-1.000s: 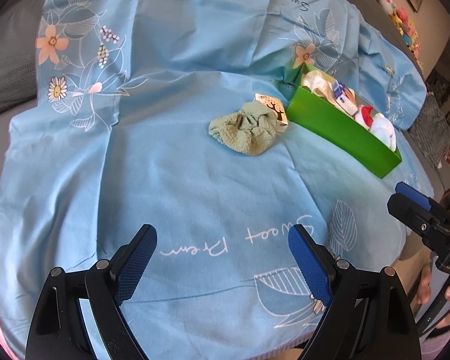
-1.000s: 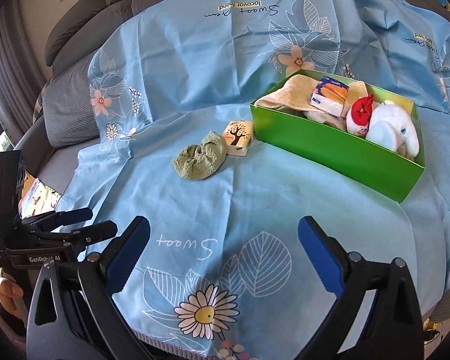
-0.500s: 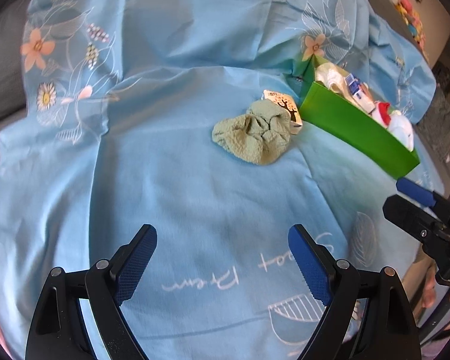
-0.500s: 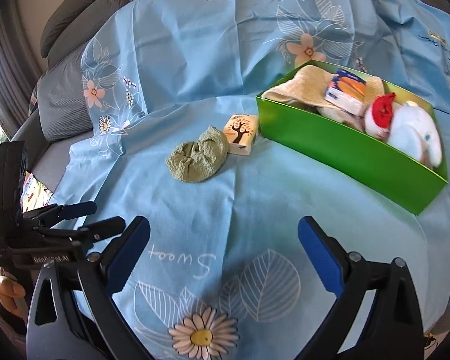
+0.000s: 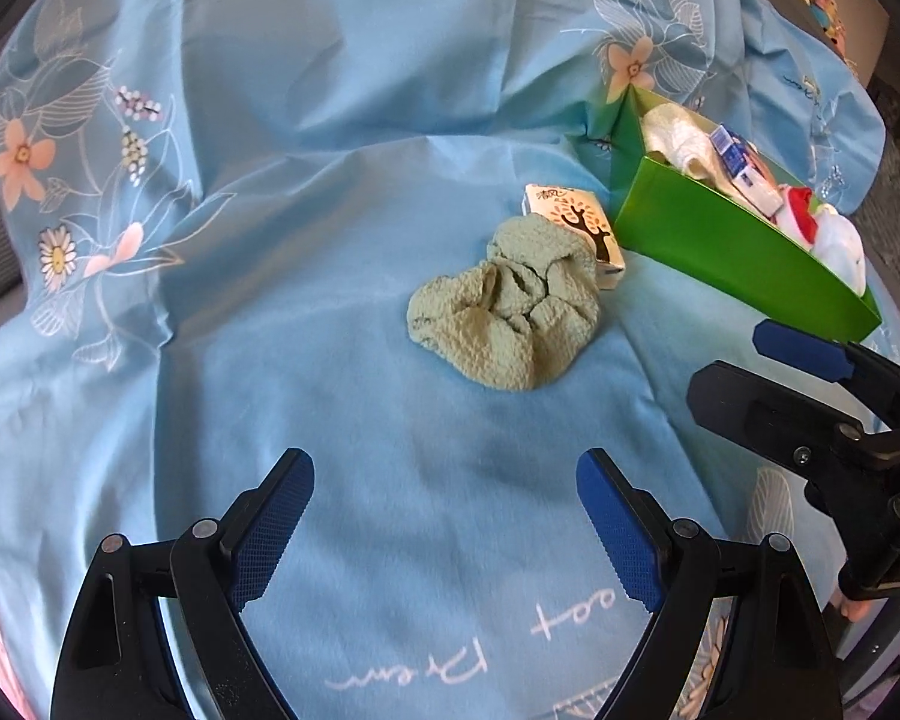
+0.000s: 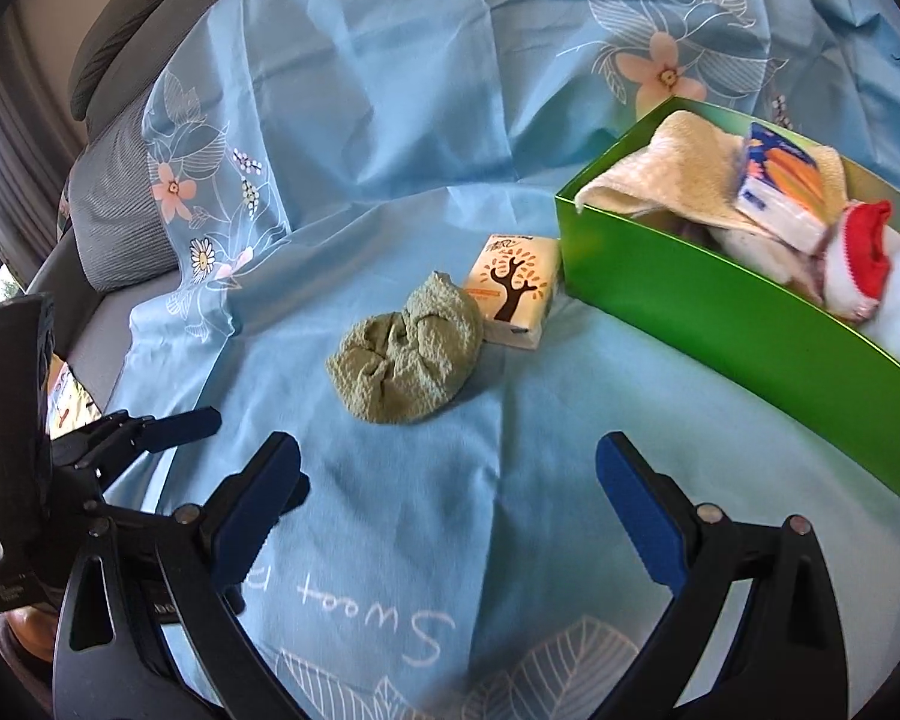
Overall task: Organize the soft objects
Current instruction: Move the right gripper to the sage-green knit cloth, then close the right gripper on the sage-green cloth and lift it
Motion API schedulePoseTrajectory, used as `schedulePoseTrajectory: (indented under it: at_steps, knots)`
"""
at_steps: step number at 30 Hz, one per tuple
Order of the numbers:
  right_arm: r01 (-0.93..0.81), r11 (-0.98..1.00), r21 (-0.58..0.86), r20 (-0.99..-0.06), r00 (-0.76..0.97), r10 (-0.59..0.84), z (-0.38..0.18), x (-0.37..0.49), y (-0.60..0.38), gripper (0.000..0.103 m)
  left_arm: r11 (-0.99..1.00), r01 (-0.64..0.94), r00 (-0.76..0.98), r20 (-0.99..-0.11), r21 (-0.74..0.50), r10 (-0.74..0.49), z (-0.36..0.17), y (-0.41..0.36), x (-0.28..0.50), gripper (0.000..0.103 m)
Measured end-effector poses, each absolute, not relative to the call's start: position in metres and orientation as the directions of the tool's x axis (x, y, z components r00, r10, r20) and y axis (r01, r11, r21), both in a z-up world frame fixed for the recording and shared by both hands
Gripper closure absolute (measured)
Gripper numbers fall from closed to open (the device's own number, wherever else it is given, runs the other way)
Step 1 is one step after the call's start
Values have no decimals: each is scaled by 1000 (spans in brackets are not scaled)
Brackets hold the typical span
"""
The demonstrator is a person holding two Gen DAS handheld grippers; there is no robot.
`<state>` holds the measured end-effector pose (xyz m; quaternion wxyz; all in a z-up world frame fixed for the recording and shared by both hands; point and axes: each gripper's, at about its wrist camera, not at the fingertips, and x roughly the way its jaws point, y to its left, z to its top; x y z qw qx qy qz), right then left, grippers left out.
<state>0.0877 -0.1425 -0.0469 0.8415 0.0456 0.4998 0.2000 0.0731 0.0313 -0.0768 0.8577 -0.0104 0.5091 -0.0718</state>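
A crumpled green cloth (image 5: pixel 507 312) (image 6: pixel 408 351) lies on the blue flowered sheet (image 5: pixel 330 192), touching a small tissue pack (image 5: pixel 579 222) (image 6: pixel 513 291) printed with a tree. Just right of the pack stands a green box (image 5: pixel 726 258) (image 6: pixel 720 306) holding a cream towel (image 6: pixel 660 171), an orange-and-blue tissue pack (image 6: pixel 780 186) and a red-and-white plush. My left gripper (image 5: pixel 444 531) is open, hanging short of the cloth with nothing between its blue pads. My right gripper (image 6: pixel 450 525) is open too, also nearer than the cloth. Each gripper shows at the edge of the other's view.
The sheet drapes over a grey sofa, whose cushion (image 6: pixel 120 216) shows at the left of the right wrist view. The box's near wall (image 6: pixel 810 378) rises right of the right gripper. Printed lettering (image 5: pixel 474 648) marks the sheet near me.
Both grippers have moved forward and lower toward the green cloth, which now looks larger and closer. Their jaws stayed open. Cloth, tissue pack and box have not moved.
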Motion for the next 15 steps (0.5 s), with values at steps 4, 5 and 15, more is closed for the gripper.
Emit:
schedulePoseTrajectory:
  at_steps: [4,5,15]
  knots:
    - [-290,911,294,-823,407,395,-53,101,-137,4,989,125,473,-872,-78,-129,-84,31,86,13]
    - [-291,909,299,-823,404,400,-55,105,-135,4,989,127,474,-872,-75,-127,-85,30,88,13]
    - [-285,895,342,-822,371,432,-66,127,-126,5,977,195,482,-858,-91,-176,-87,19,113,13]
